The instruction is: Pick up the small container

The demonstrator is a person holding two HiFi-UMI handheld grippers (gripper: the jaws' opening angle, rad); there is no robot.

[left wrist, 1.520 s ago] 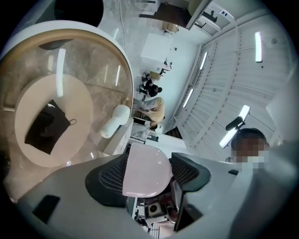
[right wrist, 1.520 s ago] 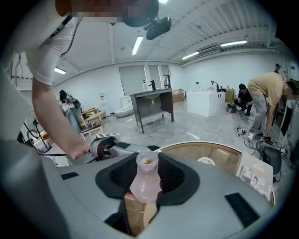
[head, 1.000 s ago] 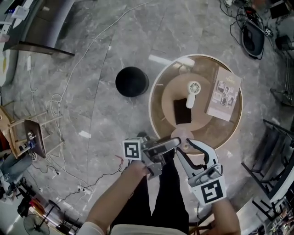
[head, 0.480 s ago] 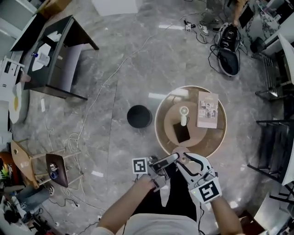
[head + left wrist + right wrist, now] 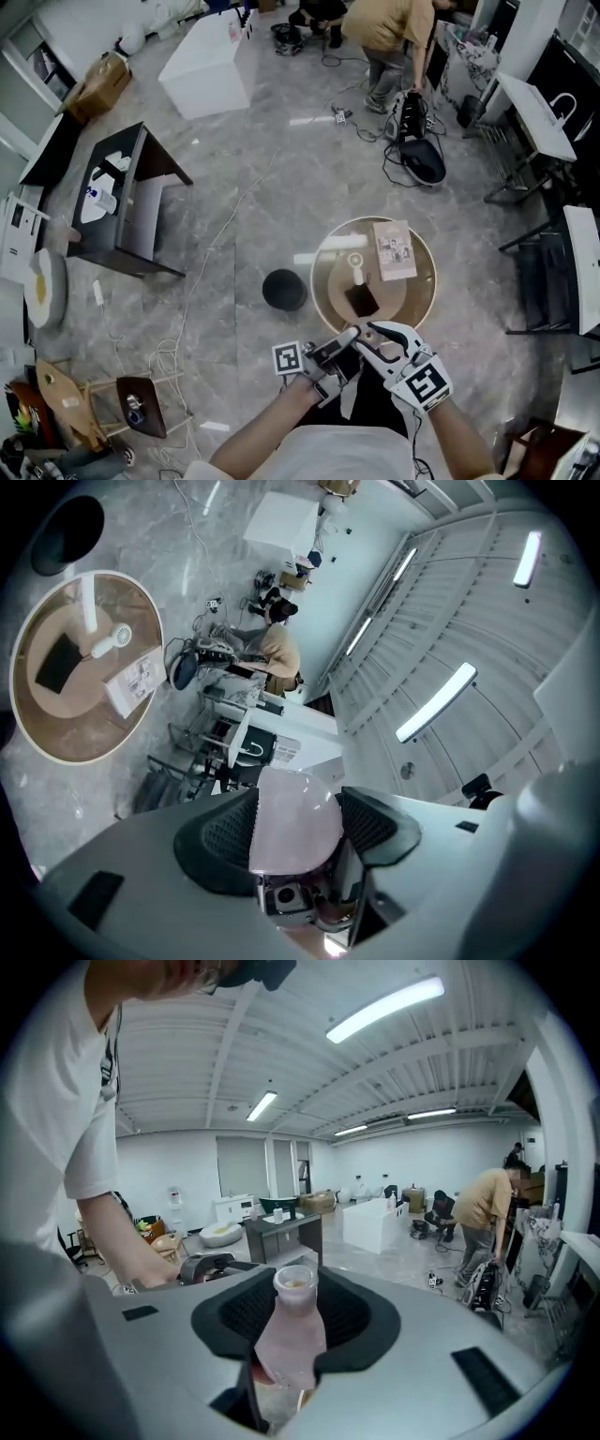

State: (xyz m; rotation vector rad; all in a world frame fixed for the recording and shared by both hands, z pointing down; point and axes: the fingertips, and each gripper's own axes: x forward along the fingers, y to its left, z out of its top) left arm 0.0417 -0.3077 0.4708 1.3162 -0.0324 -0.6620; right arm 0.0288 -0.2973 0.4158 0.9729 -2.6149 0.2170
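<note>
Head view, looking steeply down on a standing person, whose two hand-held grippers meet at lower centre of the frame. The right gripper (image 5: 298,1314) is clamped on the small container (image 5: 291,1327), a pale pink translucent bottle that stands roughly upright between the black ribbed pads (image 5: 246,1309). Its open neck is uppermost, with something yellowish visible inside. The left gripper (image 5: 300,825) is clenched on a pale pink translucent piece (image 5: 296,810), rounded at its far end, which fills the gap between its pads. Whether this piece is the bottle's cap cannot be told. In the head view the tips of the two grippers lie just beside each other, below the near edge of a round wooden table (image 5: 419,292). On the table lie a booklet (image 5: 395,249) at upper right, a small white hand fan (image 5: 356,269) near the centre and a flat black rectangular object (image 5: 361,300) below the fan. A black bin (image 5: 283,290) stands on the grey marble-patterned floor just left of the table. A dark desk (image 5: 131,202) occupies the left of the frame and a white box (image 5: 211,61) the upper left. A second person (image 5: 389,28) bends over at top centre among cables.
</note>
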